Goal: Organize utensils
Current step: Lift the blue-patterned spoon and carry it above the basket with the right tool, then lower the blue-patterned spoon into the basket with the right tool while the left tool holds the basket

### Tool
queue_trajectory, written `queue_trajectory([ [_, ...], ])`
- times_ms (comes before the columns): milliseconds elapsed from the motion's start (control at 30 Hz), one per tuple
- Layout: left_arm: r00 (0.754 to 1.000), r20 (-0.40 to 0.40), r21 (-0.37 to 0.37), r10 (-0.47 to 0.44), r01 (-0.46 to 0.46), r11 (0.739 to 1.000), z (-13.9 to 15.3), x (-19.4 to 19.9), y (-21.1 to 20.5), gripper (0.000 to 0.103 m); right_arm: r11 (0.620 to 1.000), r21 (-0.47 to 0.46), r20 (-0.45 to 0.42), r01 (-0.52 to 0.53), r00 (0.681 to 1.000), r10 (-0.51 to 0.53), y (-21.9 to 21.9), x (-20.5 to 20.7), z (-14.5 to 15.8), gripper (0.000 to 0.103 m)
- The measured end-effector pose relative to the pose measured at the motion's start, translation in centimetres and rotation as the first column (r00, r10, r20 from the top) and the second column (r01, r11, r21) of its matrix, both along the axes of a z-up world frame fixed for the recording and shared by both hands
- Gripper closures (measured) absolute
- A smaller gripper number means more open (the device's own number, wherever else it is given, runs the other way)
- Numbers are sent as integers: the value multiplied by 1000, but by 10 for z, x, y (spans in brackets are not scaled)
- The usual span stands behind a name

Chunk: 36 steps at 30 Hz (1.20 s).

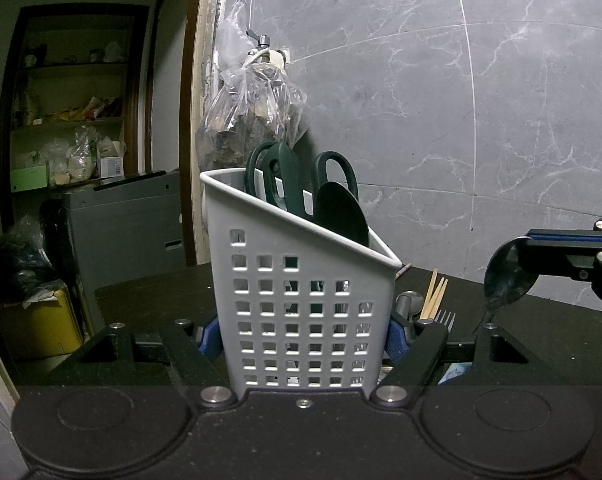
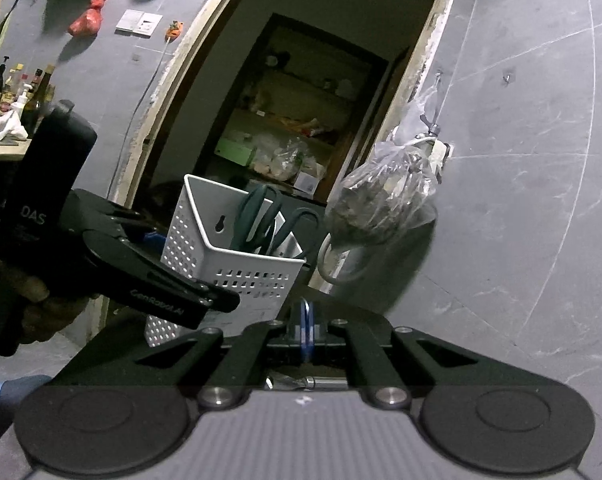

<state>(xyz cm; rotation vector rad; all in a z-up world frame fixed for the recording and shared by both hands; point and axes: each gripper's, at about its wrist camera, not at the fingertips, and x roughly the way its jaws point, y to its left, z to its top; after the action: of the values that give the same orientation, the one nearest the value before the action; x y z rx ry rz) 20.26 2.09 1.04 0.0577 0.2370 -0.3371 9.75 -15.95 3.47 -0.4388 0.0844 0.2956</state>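
A white perforated utensil basket (image 1: 301, 312) (image 2: 237, 256) stands tilted over the dark table (image 1: 161, 296), with my left gripper (image 1: 301, 336) (image 2: 189, 270) shut on its two sides. Dark green scissors (image 1: 285, 176) (image 2: 269, 216) and a dark rounded utensil (image 1: 341, 216) stick out of its top. To the right of the basket, my right gripper (image 1: 529, 240) (image 2: 307, 320) is shut on a metal spoon (image 1: 507, 276), whose bowl hangs down. In the right wrist view only a bit of the spoon's handle (image 2: 301, 382) shows under the fingers.
Wooden chopsticks (image 1: 435, 294), a fork (image 1: 445, 316) and another metal utensil (image 1: 409, 302) lie on the table behind the basket. A filled plastic bag (image 1: 257, 112) (image 2: 385, 200) hangs from a tap on the grey marbled wall. A doorway with shelves opens to the left.
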Motion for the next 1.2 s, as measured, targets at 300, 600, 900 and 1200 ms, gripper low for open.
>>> queue_trajectory([
  [300, 1000, 0, 0, 0, 0, 1000, 0, 0, 0, 27, 1000, 3, 8, -21, 1000, 21, 1, 4, 1, 102],
  [600, 1000, 0, 0, 0, 0, 1000, 0, 0, 0, 27, 997, 23, 14, -80, 997, 80, 7, 6, 3, 101],
  [900, 1000, 0, 0, 0, 0, 1000, 0, 0, 0, 27, 996, 46, -23, -79, 997, 80, 2, 12, 1, 101],
  [1200, 1000, 0, 0, 0, 0, 1000, 0, 0, 0, 27, 997, 59, 39, -48, 998, 46, -6, 9, 12, 101],
])
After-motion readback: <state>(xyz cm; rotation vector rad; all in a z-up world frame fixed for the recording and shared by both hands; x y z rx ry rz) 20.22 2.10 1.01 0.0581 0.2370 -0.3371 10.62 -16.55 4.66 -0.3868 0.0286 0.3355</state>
